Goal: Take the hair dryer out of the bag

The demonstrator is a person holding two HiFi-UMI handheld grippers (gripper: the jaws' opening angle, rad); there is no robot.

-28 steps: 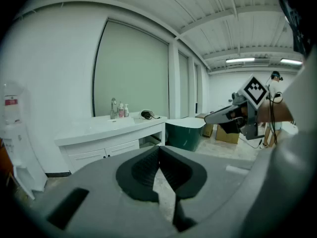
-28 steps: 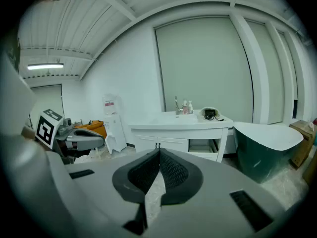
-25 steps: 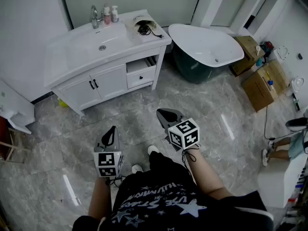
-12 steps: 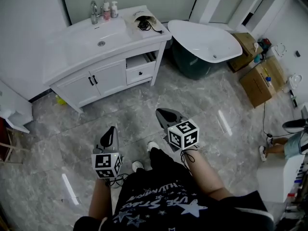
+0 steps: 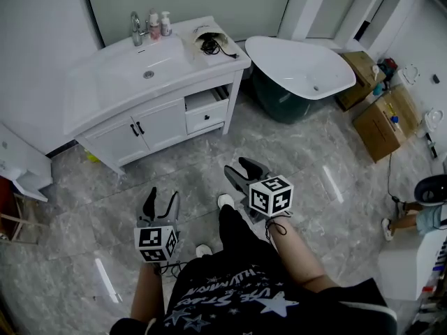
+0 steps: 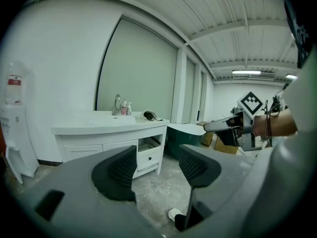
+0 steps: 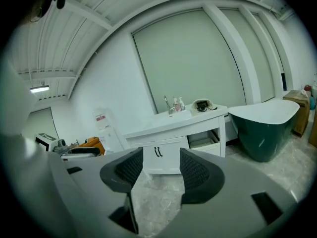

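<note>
A pale open bag (image 5: 207, 40) lies on the right end of the white vanity top (image 5: 105, 82), with the dark hair dryer and its cord showing inside. The same bag (image 6: 148, 115) is small and far in the left gripper view, and the bag (image 7: 201, 104) also shows in the right gripper view. Both grippers hang over the floor in front of me, well short of the vanity. My left gripper (image 5: 160, 202) (image 6: 157, 165) has its jaws opening with nothing between them. My right gripper (image 5: 239, 169) (image 7: 157, 170) is opening too, also with nothing in it.
A faucet (image 5: 137, 26) and small bottles (image 5: 160, 23) stand behind the sink. A vanity drawer (image 5: 207, 110) is pulled out. A dark green bathtub (image 5: 297, 72) stands right of it, cardboard boxes (image 5: 380, 121) beyond. Another person's legs (image 5: 412, 218) are at the right edge.
Both grippers' jaws went from shut to spread apart. The right gripper dropped slightly; the left stayed about where it was.
</note>
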